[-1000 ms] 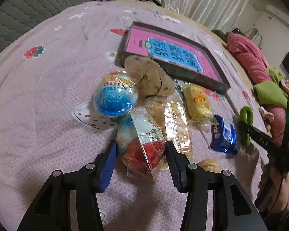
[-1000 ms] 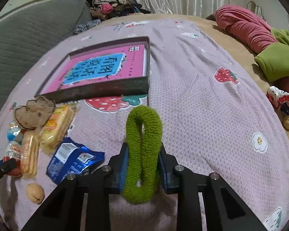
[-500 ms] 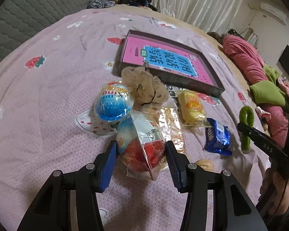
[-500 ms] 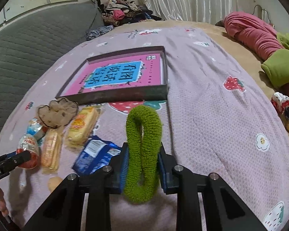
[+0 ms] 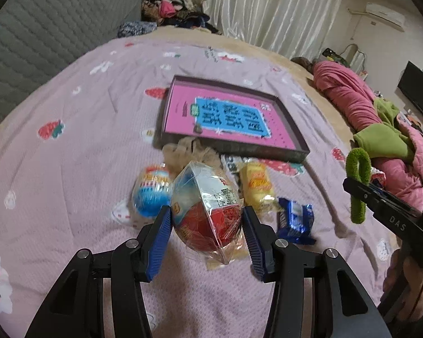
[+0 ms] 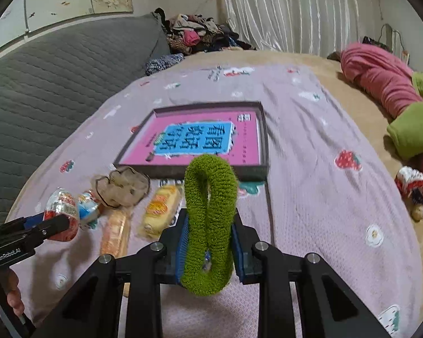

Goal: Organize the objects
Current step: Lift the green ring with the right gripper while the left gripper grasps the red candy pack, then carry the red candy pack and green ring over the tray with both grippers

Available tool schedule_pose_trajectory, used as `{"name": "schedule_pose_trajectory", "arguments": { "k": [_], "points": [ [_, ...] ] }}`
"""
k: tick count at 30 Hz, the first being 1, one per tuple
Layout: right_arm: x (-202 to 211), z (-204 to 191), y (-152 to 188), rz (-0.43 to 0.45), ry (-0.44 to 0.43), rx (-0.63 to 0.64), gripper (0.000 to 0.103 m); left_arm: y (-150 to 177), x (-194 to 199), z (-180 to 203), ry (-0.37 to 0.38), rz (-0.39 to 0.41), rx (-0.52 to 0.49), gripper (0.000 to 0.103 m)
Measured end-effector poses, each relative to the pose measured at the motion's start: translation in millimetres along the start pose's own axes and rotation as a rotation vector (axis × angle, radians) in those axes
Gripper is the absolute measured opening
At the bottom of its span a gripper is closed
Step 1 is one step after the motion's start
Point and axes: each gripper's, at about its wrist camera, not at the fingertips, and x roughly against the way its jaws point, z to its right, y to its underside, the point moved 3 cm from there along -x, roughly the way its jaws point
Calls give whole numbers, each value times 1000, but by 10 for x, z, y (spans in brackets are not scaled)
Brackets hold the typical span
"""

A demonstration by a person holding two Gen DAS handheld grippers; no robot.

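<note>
Lying under everything is the big bed [image 5: 70, 197] with its pale purple cover and strawberry pictures. On it sits the pink box [image 5: 228, 118], a wide flat tray with dark walls and blue writing inside. Nothing is in it yet, as far as I can see. It looks like the place where the things should go.

Next come the snacks in a loose row just in front of the box: a brown frilly scrunchie [image 6: 121, 187], a yellow cake pack [image 5: 256, 187], a long biscuit pack [image 6: 114, 235], a blue wrapper [image 5: 294, 219] and a blue egg toy [image 5: 152, 194].

The left gripper [image 5: 207, 225] squeezes a red egg toy [image 5: 208, 211] in clear crinkly wrap, lifted off the bed. The right gripper [image 6: 208, 242] is clamped tight on a green fuzzy scrunchie [image 6: 210, 219], which stands up between the blue pads.

I think the job now is to carry both things over the box. Keep the squeeze steady, because the shiny wrap could slip. Lift high enough to clear the near wall of the box. Keep the two hands apart so they do not bump. Let go only when each thing is low inside the box.
</note>
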Motion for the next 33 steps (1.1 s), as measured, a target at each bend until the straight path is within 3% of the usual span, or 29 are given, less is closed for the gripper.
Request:
{"name": "schedule_pose_trajectory", "arguments": {
  "k": [19, 33],
  "points": [
    [411, -223, -491, 99, -11, 57, 27, -716, 342, 383, 18, 112, -92, 52],
    [561, -375, -1259, 208, -22, 110, 27, -1526, 423, 676, 1, 201, -149, 52]
  ]
}}
